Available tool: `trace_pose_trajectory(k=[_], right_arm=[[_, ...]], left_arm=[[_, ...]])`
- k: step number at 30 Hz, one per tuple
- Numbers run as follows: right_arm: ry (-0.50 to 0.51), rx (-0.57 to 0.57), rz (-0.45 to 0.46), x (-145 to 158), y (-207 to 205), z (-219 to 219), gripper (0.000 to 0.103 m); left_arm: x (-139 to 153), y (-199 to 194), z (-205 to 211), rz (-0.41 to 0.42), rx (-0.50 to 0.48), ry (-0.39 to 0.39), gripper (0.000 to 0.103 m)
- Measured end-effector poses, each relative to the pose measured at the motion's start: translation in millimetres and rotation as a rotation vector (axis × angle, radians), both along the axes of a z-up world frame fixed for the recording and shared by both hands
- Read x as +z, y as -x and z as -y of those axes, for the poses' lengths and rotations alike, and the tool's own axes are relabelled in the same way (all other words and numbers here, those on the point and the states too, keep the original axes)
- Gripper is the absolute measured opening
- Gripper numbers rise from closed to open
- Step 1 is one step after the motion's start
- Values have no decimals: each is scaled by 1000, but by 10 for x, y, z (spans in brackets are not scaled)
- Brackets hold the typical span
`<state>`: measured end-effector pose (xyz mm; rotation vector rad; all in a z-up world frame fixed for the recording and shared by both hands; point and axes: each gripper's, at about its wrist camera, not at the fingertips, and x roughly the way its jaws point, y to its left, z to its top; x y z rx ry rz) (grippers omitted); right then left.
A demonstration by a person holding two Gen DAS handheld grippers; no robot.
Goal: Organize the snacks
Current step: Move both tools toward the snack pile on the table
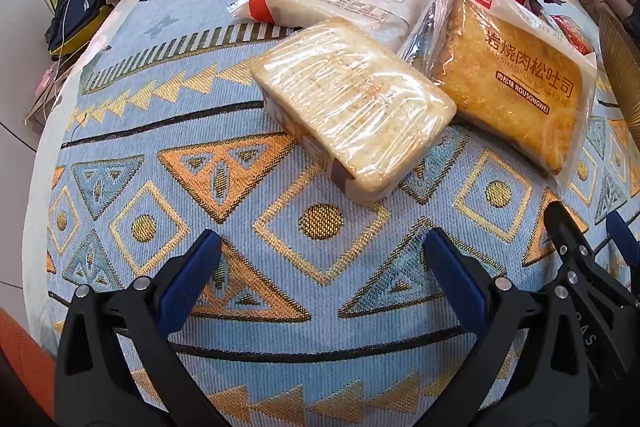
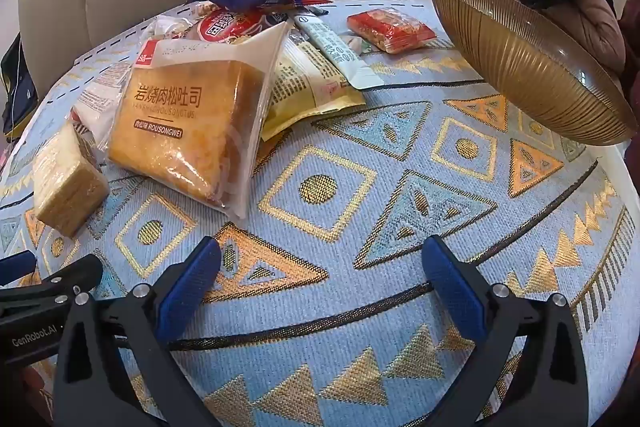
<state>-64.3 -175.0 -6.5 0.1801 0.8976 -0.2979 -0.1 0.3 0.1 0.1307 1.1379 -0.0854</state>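
Both tongs, left (image 1: 320,259) and right (image 2: 320,259), hang spread and empty over the patterned bench (image 2: 400,307). Snacks lie heaped ahead — wrapped sandwich (image 1: 352,115) beside toast packet (image 2: 184,131). Slippery film could slide free; squeezing might crush bread.

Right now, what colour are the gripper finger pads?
Blue pads on black arms, on both grippers; clearest in the right wrist view.

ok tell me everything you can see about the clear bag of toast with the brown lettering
The toast bag is clear plastic with a white top band and red corner logo, brown Chinese lettering and "ROUSONGWEI" over a golden slice. It looks sealed, lies tilted on the patterned cloth, propped on the pile behind, its edge overlapping a yellow packet.
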Motion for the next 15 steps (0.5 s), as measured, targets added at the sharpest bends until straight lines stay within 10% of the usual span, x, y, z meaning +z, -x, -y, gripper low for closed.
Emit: trace_pose_trajectory(k=[15], right_arm=[[-50,-14,-32,69,10,98,98]], left_arm=[[5,42,-1,2,8,1,100]])
